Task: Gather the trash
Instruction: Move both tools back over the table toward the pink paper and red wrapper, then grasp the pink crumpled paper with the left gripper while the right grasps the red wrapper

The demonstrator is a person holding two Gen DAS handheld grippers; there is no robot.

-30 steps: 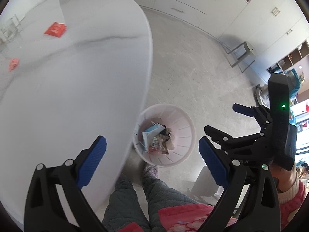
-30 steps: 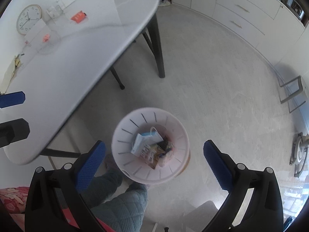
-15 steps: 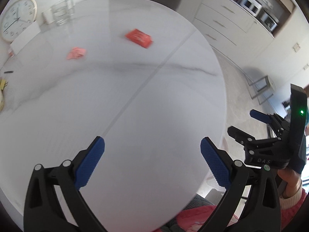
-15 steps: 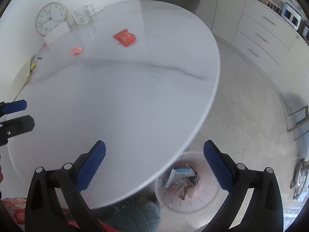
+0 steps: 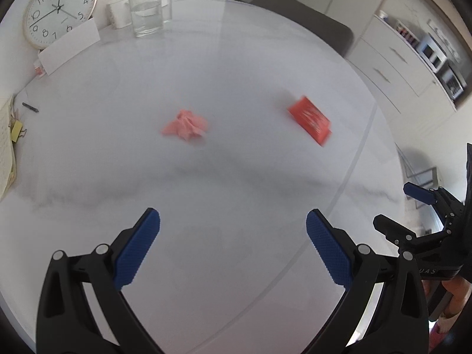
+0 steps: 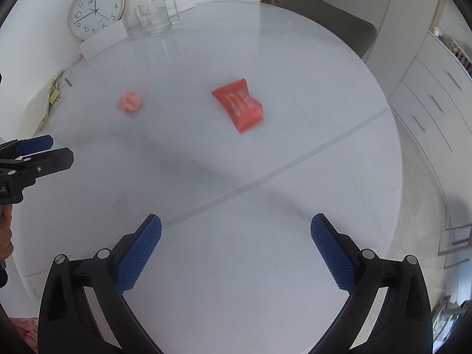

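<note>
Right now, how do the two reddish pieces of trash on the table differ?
The wrapper is flat, rectangular and bright red-orange with pale print; the tissue is crumpled, shapeless and pale pink. The wrapper looks larger and lies nearer the right gripper. Both rest untouched on the white table.

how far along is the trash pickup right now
Done: nothing in these views shows it; no bin is in sight. In hand: nothing; left gripper and right gripper are both open and empty above the table. Left: the crumpled pink paper and the red wrapper.
</note>
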